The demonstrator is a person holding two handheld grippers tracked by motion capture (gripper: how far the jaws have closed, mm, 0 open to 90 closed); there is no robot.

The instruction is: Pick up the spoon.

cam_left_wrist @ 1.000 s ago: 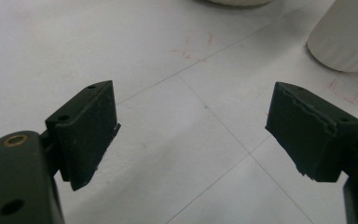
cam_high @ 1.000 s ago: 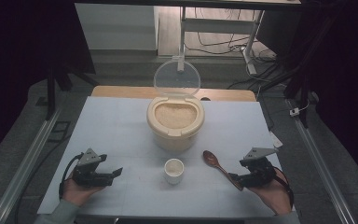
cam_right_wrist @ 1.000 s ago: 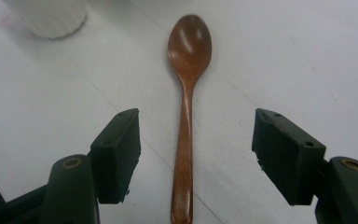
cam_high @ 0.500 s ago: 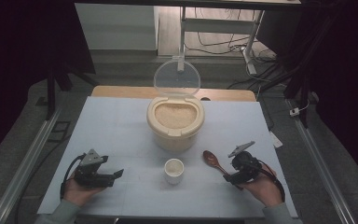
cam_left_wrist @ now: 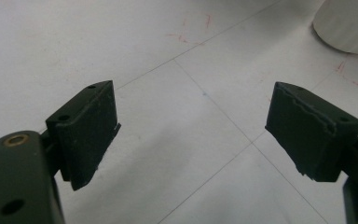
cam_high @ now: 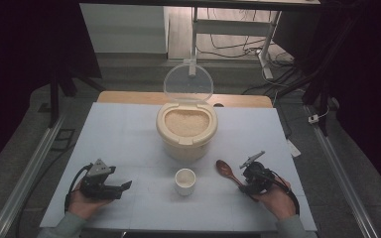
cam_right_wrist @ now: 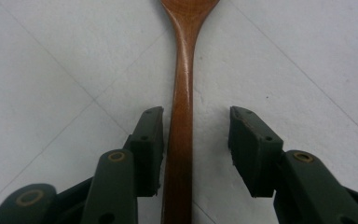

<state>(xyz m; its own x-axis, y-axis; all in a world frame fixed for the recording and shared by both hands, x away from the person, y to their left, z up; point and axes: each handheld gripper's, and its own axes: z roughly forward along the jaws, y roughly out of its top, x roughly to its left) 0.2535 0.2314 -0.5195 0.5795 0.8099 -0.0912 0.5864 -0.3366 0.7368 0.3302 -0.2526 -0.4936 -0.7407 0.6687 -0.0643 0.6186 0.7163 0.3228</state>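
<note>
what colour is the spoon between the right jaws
Reddish-brown wood, glossy; the spoon shows best in the right gripper view.

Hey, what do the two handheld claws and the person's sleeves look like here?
Both are black. The left claw carries a grey three-cornered plate on top and trails a black cable; its pads are flat dark rectangular blocks with worn edges. The right claw has dark green-black arms with brass-coloured rivets. The sleeves are pale grey-green.
</note>
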